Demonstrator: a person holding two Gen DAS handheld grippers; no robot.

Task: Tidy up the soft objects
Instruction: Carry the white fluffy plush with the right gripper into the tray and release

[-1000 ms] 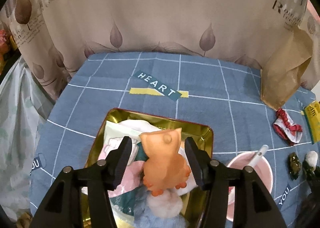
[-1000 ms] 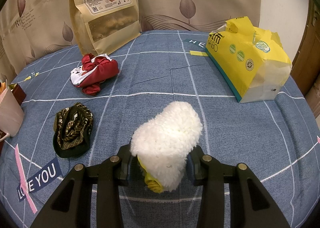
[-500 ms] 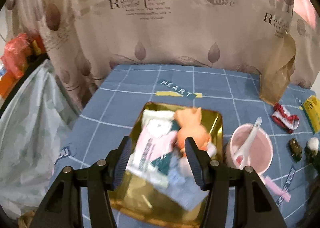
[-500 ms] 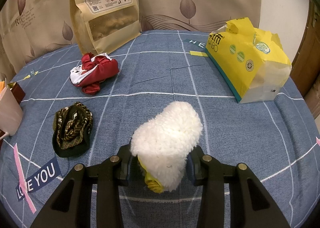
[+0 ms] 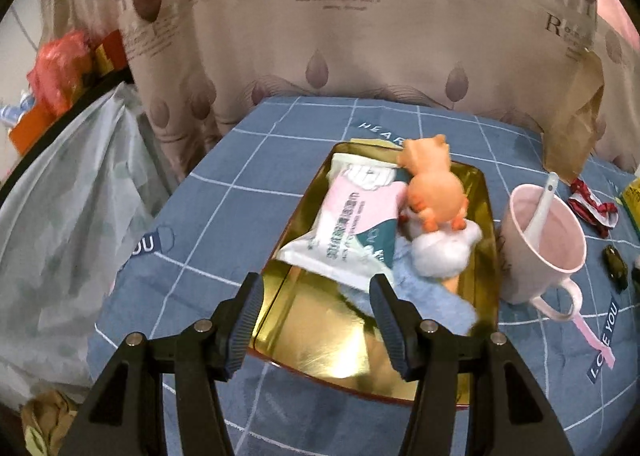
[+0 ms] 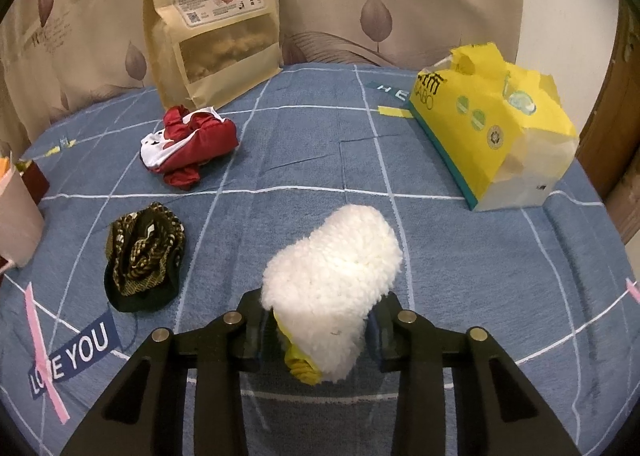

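In the left wrist view a gold tin tray point(image 5: 320, 340) holds an orange soft toy point(image 5: 434, 179), a pink and white tissue pack point(image 5: 352, 223), a white fluffy item point(image 5: 440, 252) and a light blue cloth point(image 5: 424, 292). My left gripper point(image 5: 316, 320) is open and empty above the tray's near end. In the right wrist view my right gripper point(image 6: 320, 330) is shut on a white fluffy sock point(image 6: 332, 268) with a yellow part underneath, low over the blue cloth. A black and gold patterned cloth point(image 6: 144, 256) and a red and white cloth point(image 6: 188, 143) lie to its left.
A pink mug point(image 5: 540, 244) with a white spoon stands right of the tray. A brown snack bag point(image 6: 216, 15) stands at the back, a yellow bag point(image 6: 492, 123) at the right. A pale plastic bag point(image 5: 60, 215) hangs past the table's left edge.
My left gripper let go of the orange toy, which now lies in the tray, and drew back and up. The right gripper and the white sock have not moved.
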